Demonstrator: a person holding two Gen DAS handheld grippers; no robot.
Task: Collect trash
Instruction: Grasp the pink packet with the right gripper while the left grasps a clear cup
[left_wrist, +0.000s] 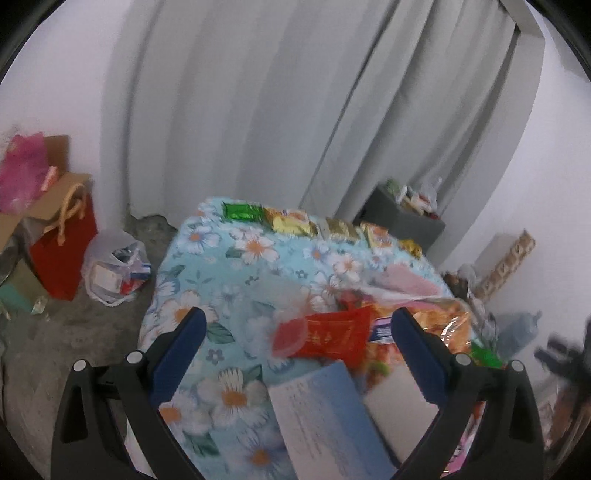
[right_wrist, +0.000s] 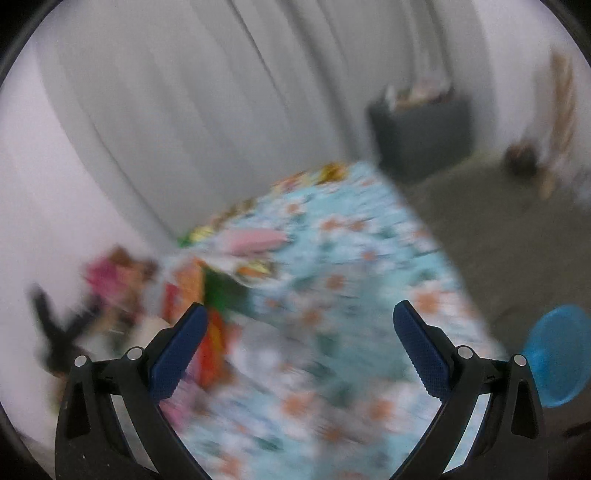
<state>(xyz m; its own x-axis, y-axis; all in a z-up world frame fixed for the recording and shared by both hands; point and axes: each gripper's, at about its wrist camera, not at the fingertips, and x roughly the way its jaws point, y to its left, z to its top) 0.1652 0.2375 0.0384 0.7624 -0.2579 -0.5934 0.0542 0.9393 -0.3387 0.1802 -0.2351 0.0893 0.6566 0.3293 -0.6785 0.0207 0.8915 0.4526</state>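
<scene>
A table with a light-blue flowered cloth (left_wrist: 221, 258) holds trash. A row of shiny snack wrappers (left_wrist: 295, 221) lies along its far edge. A red wrapper (left_wrist: 332, 338), a blue-and-white paper (left_wrist: 325, 413) and a clear bag of packets (left_wrist: 436, 306) lie near my left gripper (left_wrist: 299, 321), which is open and empty above them. My right gripper (right_wrist: 299, 317) is open and empty above the same cloth (right_wrist: 351, 277); that view is blurred by motion. Wrappers (right_wrist: 207, 295) show at its left.
Left of the table on the concrete floor stand a red gift bag (left_wrist: 62, 254), cardboard boxes and a white plastic bag (left_wrist: 114, 269). A dark grey bin (left_wrist: 402, 218) full of rubbish stands behind the table, also in the right wrist view (right_wrist: 421, 136). A blue plastic dish (right_wrist: 557, 354) is at the right.
</scene>
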